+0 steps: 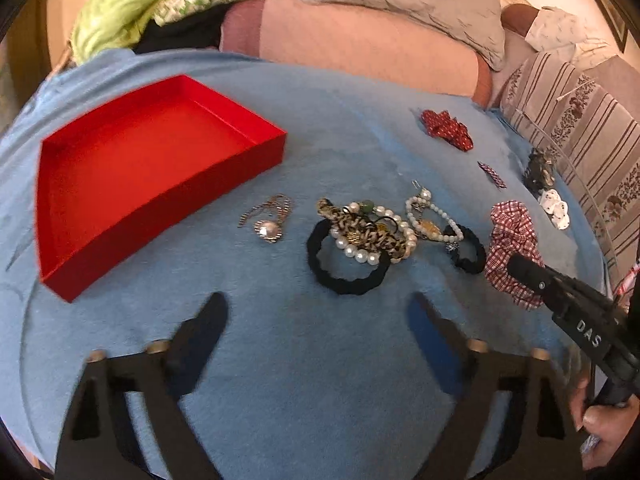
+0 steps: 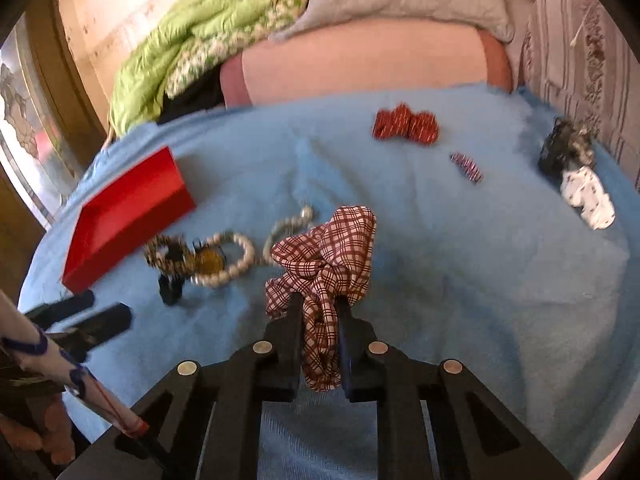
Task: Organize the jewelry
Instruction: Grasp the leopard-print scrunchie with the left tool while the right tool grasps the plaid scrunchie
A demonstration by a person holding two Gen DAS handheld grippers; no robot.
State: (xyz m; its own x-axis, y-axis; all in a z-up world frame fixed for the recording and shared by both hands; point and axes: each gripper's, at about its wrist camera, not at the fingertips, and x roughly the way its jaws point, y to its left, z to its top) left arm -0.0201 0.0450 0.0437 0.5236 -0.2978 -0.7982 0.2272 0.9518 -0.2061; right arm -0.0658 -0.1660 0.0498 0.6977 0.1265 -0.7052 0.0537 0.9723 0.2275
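Note:
My right gripper [image 2: 320, 308] is shut on a red-and-white checked scrunchie [image 2: 332, 252] and holds it just above the blue cloth; the same scrunchie shows in the left wrist view [image 1: 510, 240] with the right gripper [image 1: 520, 266] on it. My left gripper [image 1: 316, 312] is open and empty, just in front of a pile of pearl strings [image 1: 368, 236], black hair ties [image 1: 344, 276] and a patterned band. A small silver watch [image 1: 268, 228] lies left of the pile. An empty red tray [image 1: 160, 216] stands at the left, also in the right wrist view [image 2: 132, 216].
A red dotted scrunchie [image 1: 448, 128], a small striped clip [image 1: 492, 174], a dark scrunchie [image 1: 540, 172] and a white scrunchie [image 1: 556, 208] lie at the right on the blue cloth [image 1: 320, 380]. Pillows and a green blanket [image 1: 132, 4] lie behind.

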